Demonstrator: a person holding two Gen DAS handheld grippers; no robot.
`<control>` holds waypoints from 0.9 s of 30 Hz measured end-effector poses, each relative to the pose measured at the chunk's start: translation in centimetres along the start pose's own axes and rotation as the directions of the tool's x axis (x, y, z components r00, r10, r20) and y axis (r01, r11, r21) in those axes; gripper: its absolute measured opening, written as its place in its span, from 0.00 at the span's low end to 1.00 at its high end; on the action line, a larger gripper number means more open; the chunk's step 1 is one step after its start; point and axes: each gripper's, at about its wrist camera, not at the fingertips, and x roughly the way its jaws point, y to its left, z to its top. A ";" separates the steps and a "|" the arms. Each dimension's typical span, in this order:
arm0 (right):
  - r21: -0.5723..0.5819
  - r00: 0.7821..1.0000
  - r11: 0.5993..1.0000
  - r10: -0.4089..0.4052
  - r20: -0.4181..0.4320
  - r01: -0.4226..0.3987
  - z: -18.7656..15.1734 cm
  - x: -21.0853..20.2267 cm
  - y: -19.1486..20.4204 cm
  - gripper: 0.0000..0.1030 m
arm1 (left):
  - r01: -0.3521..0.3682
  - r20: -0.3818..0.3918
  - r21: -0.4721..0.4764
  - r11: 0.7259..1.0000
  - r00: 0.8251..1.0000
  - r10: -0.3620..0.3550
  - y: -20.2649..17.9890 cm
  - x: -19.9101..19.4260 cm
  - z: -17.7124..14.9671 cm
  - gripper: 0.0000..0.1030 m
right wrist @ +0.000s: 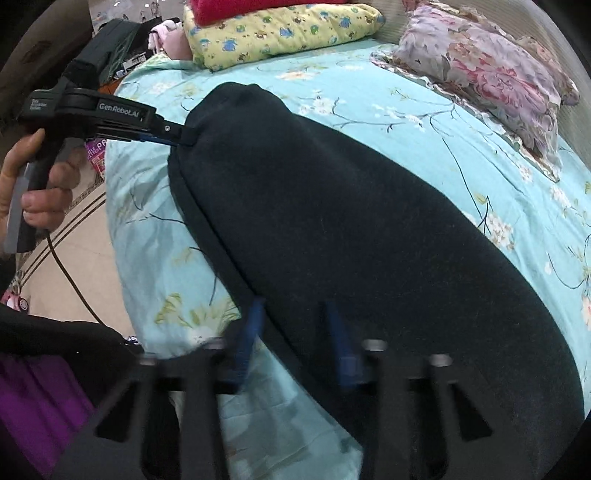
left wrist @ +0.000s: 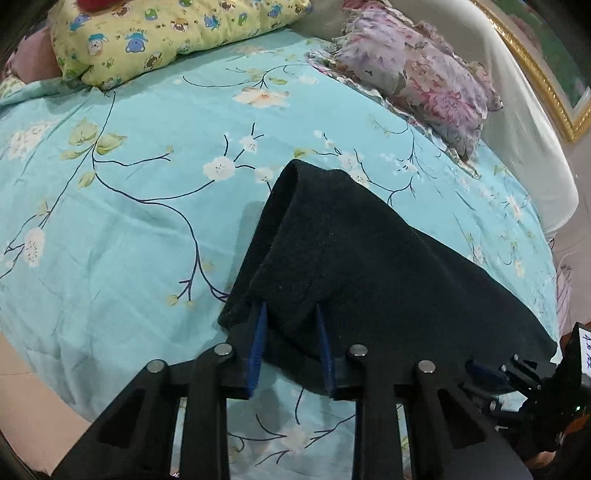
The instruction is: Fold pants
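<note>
Your black pants lie on the bed, long axis running from your right gripper to your left gripper, folded end pointing ahead toward the pillows. Both grippers are clenched on the near edge; thick layered fleece could slip free if you lift unevenly.

Pants on bed, pillows behind

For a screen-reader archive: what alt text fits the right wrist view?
Dark pants lie across a turquoise floral bedsheet, gripped at the near edge by the right gripper and at the far end by the left gripper, with two pillows behind.
</note>
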 end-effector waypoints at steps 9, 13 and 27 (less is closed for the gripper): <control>0.008 0.993 0.995 0.102 0.063 -0.103 0.2 -3.8 0.6 0.05 | 0.026 0.045 0.060 0.998 0.999 -0.029 0.0 -4.0 -1.4 0.18; 0.001 0.995 0.995 0.095 0.007 -0.095 -0.3 -1.9 0.8 0.05 | 0.015 0.009 0.043 0.999 1.000 -0.016 0.8 -2.0 -2.1 0.19; 0.277 0.977 0.939 0.173 0.125 -0.202 4.7 -4.1 -7.4 0.29 | 0.037 0.003 -0.057 0.998 0.999 -0.037 2.9 -2.3 -2.6 0.48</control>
